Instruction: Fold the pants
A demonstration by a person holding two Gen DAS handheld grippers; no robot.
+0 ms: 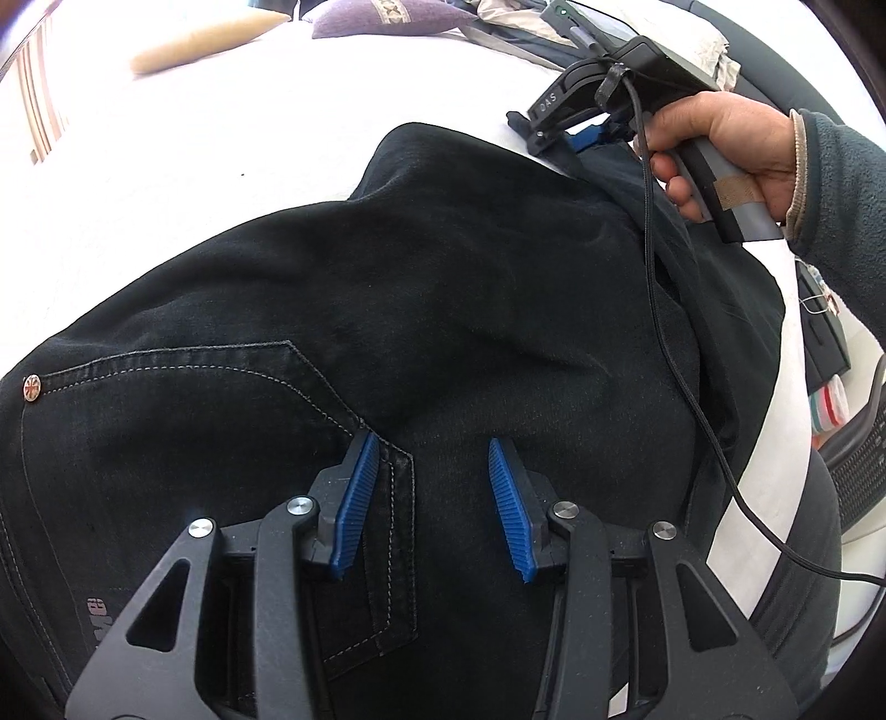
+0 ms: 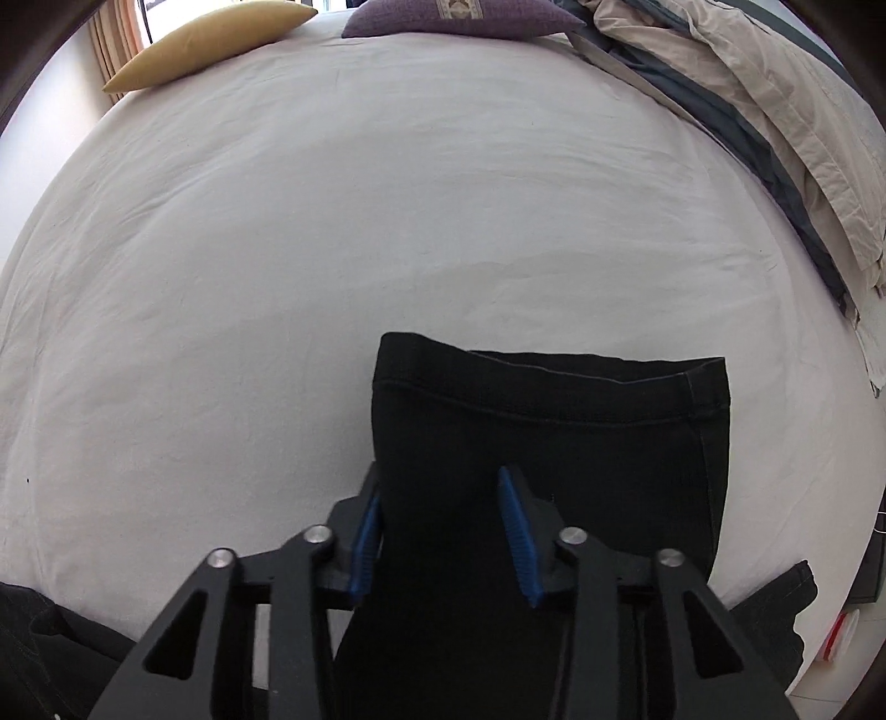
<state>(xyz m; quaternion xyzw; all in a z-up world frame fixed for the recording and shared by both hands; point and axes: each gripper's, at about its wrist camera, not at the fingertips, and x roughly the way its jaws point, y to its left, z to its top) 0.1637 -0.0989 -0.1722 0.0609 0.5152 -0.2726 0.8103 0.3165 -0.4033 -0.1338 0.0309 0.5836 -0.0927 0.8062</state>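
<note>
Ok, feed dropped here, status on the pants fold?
Left gripper open over pants. Right gripper open, astride leg hem. Cable trailing across fabric.

Black pants (image 1: pixel 443 310), pale stitching; white bedsheet (image 2: pixel 332 221); yellow pillow (image 2: pixel 210 44); purple cushion (image 2: pixel 459 16).

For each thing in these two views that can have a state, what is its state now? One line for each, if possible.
black pants: lying on the bed, legs laid one over the other, hems together.
left gripper: open, over the back pocket.
right gripper: open, over the leg ends near the hems.
bed sheet: spread, slightly wrinkled.
duvet: bunched at the bed's edge.
</note>
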